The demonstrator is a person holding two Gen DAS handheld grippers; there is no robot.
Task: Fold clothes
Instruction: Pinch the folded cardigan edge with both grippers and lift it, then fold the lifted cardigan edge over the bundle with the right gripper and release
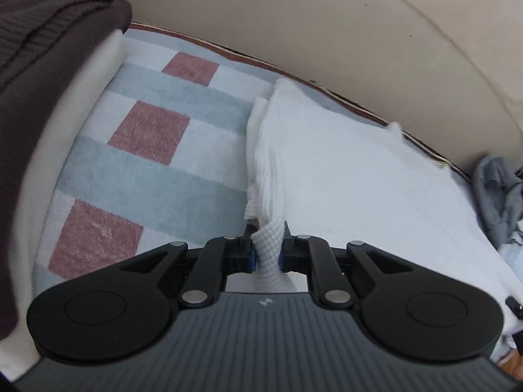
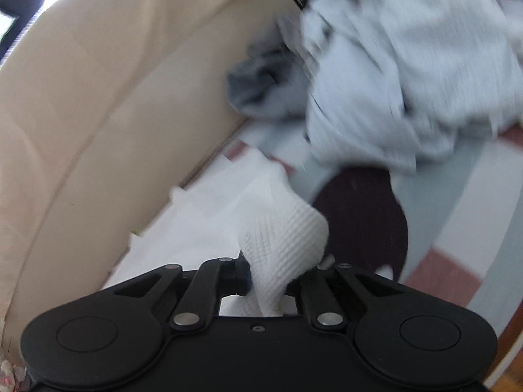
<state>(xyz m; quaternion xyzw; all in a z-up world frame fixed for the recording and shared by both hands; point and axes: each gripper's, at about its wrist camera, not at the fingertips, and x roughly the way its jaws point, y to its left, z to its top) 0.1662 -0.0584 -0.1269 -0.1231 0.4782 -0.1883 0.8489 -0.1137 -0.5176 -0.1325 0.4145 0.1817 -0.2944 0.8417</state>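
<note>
Two grippers are seen, each pinching an edge of one white garment point(image 1: 327, 170): the left gripper point(image 1: 266, 245) at lower centre of its view, the right gripper point(image 2: 278, 277) likewise. The garment is spread on a checked rug point(image 1: 157, 124) beside a beige sofa point(image 2: 98, 98), with a pale heap of clothes point(image 2: 408, 72) at upper right of the right view and a dark folded stack point(image 1: 39, 49) at upper left of the left view.

Left gripper point(image 1: 266, 245) clamped; right gripper point(image 2: 278, 277) clamped
</note>
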